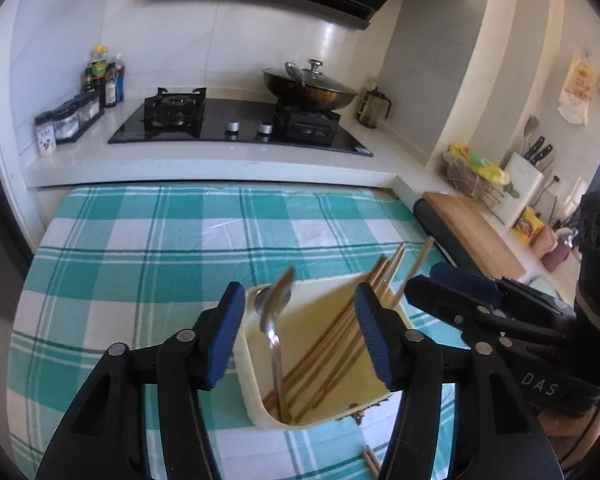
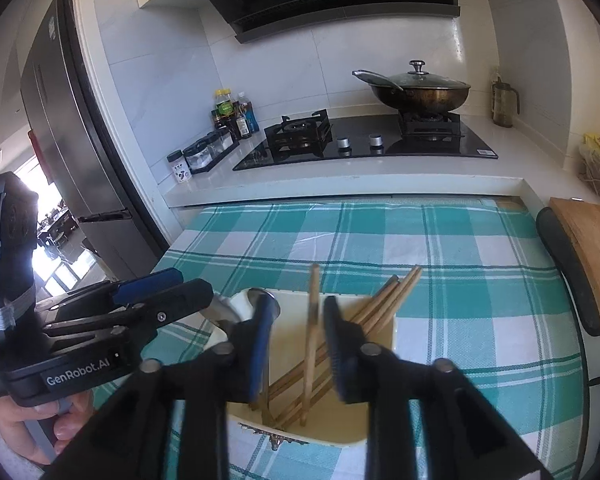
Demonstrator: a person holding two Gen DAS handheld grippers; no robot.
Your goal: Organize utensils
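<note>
A spoon [image 1: 274, 312] in the centre of the left wrist view is smeared by motion blur. One chopstick [image 2: 311, 332] in the centre of the right wrist view is blurred likewise. A chopstick pair [image 1: 371, 460] is cut off at the lower edge. Bottle labels [image 1: 100, 70] at upper left cannot be read.

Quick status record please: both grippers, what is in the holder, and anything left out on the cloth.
left gripper: open above the cream holder, a blurred spoon between its fingers, not pinched
right gripper: open, a blurred chopstick between its fingers, not pinched
holder contents: spoon handle, bundle of wooden chopsticks leaning to the right rim
left out: chopstick ends on the checked cloth near the holder
</note>
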